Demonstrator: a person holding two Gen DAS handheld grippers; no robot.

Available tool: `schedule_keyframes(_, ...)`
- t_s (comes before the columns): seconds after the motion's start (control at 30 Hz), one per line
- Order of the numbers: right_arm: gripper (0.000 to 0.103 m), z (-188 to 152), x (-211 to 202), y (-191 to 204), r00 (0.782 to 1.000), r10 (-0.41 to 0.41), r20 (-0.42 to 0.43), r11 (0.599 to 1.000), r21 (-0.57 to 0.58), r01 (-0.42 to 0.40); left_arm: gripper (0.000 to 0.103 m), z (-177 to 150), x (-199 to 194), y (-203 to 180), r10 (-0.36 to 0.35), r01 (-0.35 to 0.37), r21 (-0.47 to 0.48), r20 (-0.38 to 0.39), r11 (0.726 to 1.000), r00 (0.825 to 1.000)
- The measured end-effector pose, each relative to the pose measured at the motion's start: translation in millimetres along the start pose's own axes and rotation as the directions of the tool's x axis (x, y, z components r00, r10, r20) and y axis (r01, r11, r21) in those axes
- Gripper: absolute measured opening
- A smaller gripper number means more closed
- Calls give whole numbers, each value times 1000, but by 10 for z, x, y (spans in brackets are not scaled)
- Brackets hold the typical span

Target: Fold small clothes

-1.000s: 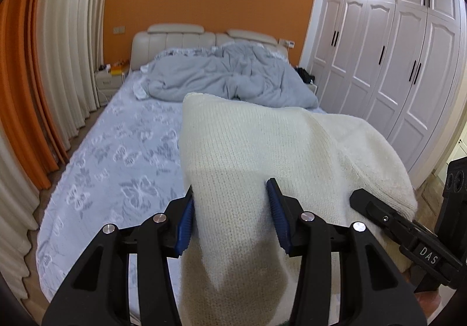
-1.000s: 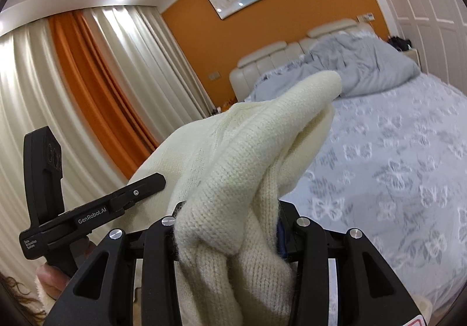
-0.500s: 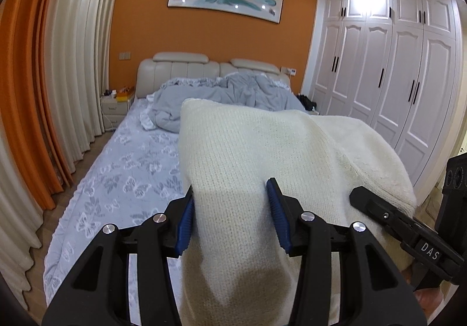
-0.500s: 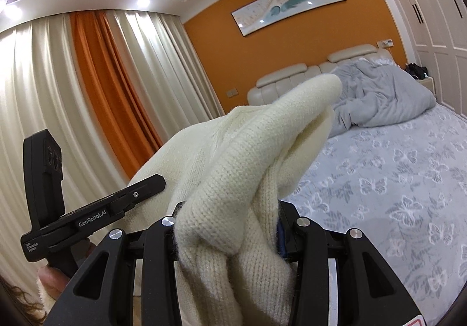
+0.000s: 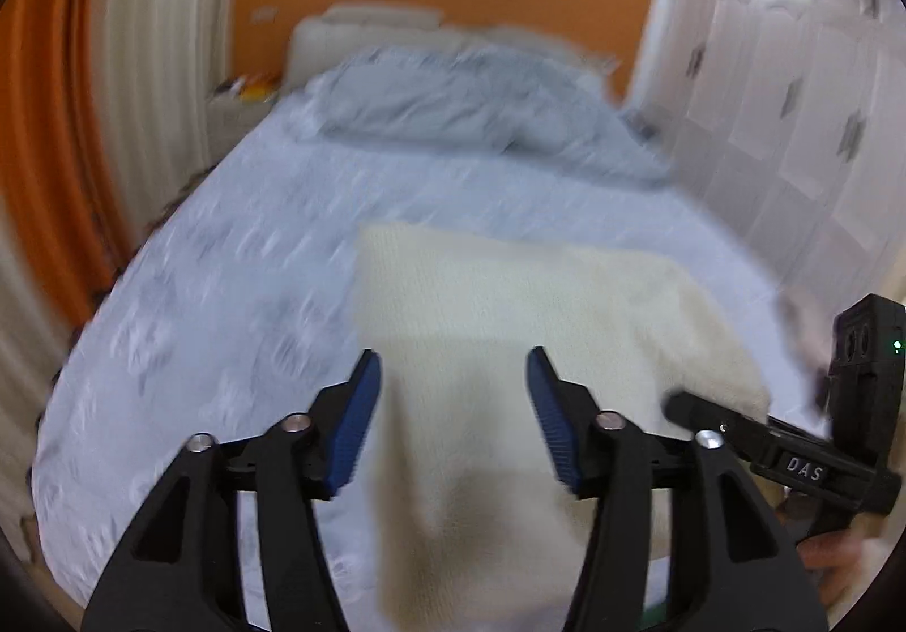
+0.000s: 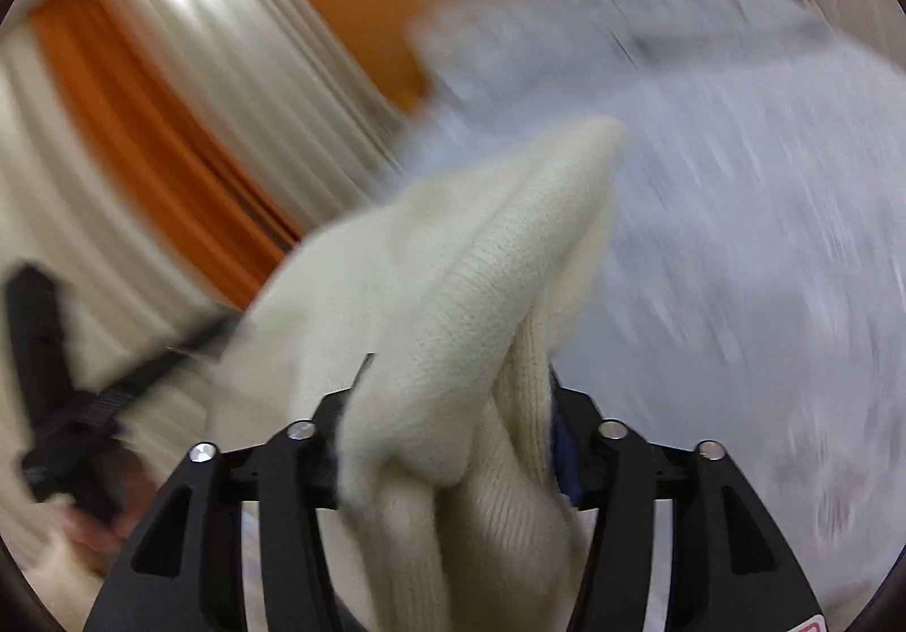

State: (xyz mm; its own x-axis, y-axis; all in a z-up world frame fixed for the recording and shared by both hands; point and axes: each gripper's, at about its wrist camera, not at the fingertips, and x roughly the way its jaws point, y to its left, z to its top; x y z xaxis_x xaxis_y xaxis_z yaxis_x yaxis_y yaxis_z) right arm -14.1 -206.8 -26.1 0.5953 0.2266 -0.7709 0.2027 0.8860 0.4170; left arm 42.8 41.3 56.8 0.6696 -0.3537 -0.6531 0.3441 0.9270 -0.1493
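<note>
Cream knit sweater (image 5: 509,303) held aloft over bed (image 5: 226,247) — left gripper (image 5: 453,405) and right gripper (image 6: 453,405) each clamped on it, likely to spread it flat.

The knitted garment (image 5: 509,326) hangs over the foot end of the bed (image 5: 238,258), stretched between the left hand-held gripper (image 5: 453,383) and the right hand-held gripper (image 6: 453,394), each with a bunch of it between its fingers. A rumpled duvet (image 5: 453,111) lies at the head end before the headboard (image 5: 368,23). Curtains (image 5: 113,82) hang along the bed's left side, and wardrobe doors (image 5: 793,122) stand along its right.
</note>
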Motion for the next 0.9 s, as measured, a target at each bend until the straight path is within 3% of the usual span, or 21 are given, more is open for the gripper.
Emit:
schedule_keyframes(0.03, 51, -175, 155, -216, 997, -45, -62, 996, 69, 49, 56, -233, 229, 69, 57, -57, 2, -67, 998, 996)
schedule_keyframes(0.07, 51, -286, 164, -339, 997, -28, -71, 992, 120, 36, 56, -497, 444, 164, 117, -117, 5, -168, 993, 979)
schedule_keyframes(0.13, 52, -398, 40, -460, 999, -11, -37, 988, 151, 17, 56, -729, 518, 291, 110, -122, -39, -237, 992, 965)
schedule_keyframes(0.17, 57, -384, -6, -465, 999, -20, -30, 991, 132, 24, 57, -801, 494, 367, 81, -105, -87, -242, 991, 967)
schedule_keyframes(0.27, 68, -230, 8, -426, 999, -27, -28, 994, 105, 30, 75, -812, 432, 485, 23, -70, -216, -215, 974, 976)
schedule_keyframes(0.3, 74, -153, 84, -442, 999, -21, -35, 993, 113, 25, 76, -760, 459, 495, -2, -49, -249, -202, 967, 979)
schedule_keyframes(0.43, 77, -60, 569, -494, 989, 18, -148, 985, 174, 8, 85, -664, 723, 396, -44, -23, -272, -239, 962, 970)
schedule_keyframes(0.47, 72, -61, 674, -492, 986, 15, -166, 985, 171, 14, 86, -666, 820, 394, -57, -17, -276, -257, 961, 965)
schedule_keyframes(0.5, 53, -57, 785, -445, 983, 16, -182, 989, 144, 10, 85, -684, 937, 380, -53, -30, -276, -288, 961, 956)
schedule_keyframes(0.53, 43, -37, 809, -376, 982, 2, -187, 993, 115, 20, 82, -714, 1037, 401, -51, -36, -274, -306, 961, 951)
schedule_keyframes(0.6, 26, 22, 739, -208, 987, -23, -162, 999, 44, 31, 61, -746, 1159, 374, -63, -29, -257, -345, 966, 937)
schedule_keyframes(0.73, 20, 160, 399, 29, 999, 1, -40, 999, -49, -3, 56, -671, 1097, 244, -17, -37, -162, -324, 986, 946)
schedule_keyframes(0.77, 20, 163, 468, -2, 998, -35, -51, 998, -62, 31, 56, -669, 1117, 214, -10, -38, -138, -332, 990, 943)
schedule_keyframes(0.83, 22, 112, 794, -145, 981, -114, -159, 992, -68, 105, 59, -684, 1139, 176, -3, -40, -119, -337, 992, 941)
schedule_keyframes(0.87, 29, 62, 929, -251, 971, -121, -207, 993, -42, 115, 62, -705, 1165, 148, -4, -37, -113, -346, 993, 938)
schedule_keyframes(0.9, 31, 54, 889, -277, 975, -104, -195, 995, -17, 103, 63, -711, 1181, 137, -5, -37, -112, -353, 993, 936)
